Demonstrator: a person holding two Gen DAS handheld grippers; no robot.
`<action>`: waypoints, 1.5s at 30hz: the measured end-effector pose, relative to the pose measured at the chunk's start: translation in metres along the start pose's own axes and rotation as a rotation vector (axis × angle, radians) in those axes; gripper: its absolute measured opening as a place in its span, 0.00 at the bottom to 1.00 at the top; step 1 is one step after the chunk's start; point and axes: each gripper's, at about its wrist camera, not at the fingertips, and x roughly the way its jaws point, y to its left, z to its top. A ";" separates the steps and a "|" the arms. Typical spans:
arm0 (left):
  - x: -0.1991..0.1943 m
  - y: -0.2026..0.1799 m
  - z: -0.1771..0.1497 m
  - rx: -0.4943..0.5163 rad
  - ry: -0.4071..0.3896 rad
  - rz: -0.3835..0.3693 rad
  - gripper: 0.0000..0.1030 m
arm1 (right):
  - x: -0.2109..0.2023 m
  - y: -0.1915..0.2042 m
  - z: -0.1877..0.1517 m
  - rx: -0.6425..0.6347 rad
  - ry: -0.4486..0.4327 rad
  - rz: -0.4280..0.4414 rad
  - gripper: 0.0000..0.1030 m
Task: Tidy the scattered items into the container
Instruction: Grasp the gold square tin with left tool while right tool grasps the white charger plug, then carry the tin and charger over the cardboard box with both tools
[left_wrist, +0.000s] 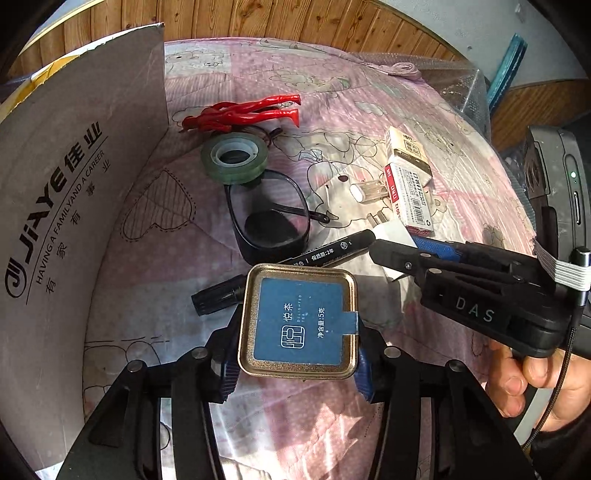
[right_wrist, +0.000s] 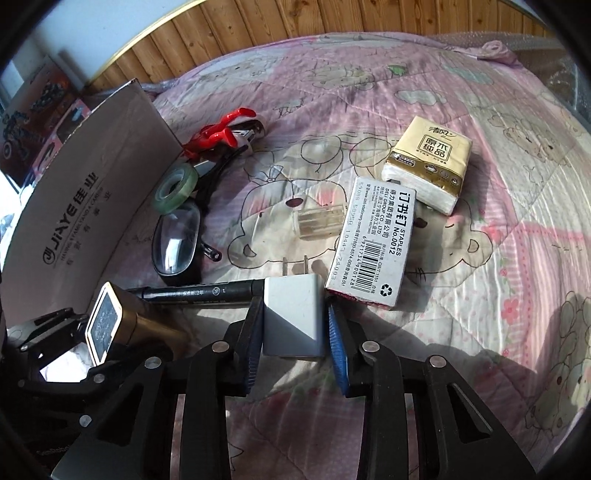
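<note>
My left gripper (left_wrist: 295, 369) is shut on a gold tea tin (left_wrist: 299, 321) with a blue label, held above the pink quilt; the tin (right_wrist: 107, 325) also shows in the right wrist view. The cardboard box (left_wrist: 74, 184) (right_wrist: 92, 206) stands to the left. My right gripper (right_wrist: 295, 325) straddles a white charger plug (right_wrist: 291, 317) lying on the quilt. Its left pad touches the plug and a thin gap shows at the right pad (right_wrist: 338, 347). In the left wrist view the right gripper (left_wrist: 391, 254) comes in from the right.
Scattered on the quilt (right_wrist: 480, 258): a black marker (right_wrist: 199, 291), glasses (right_wrist: 177, 243), a tape roll (right_wrist: 175, 188), a red figure (left_wrist: 243, 112), a staples box (right_wrist: 373, 243), a tissue pack (right_wrist: 428, 162), a small clear case (right_wrist: 319, 221). A hand (left_wrist: 535, 376) holds the right gripper.
</note>
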 end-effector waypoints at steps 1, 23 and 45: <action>-0.001 -0.002 0.002 0.000 -0.006 -0.004 0.49 | -0.003 -0.001 -0.001 0.012 0.002 0.005 0.32; -0.065 -0.013 -0.005 0.032 -0.105 0.092 0.49 | -0.066 0.020 -0.041 0.073 -0.057 -0.043 0.33; -0.140 0.001 -0.020 -0.001 -0.269 0.055 0.49 | -0.111 0.089 -0.049 -0.034 -0.138 -0.061 0.33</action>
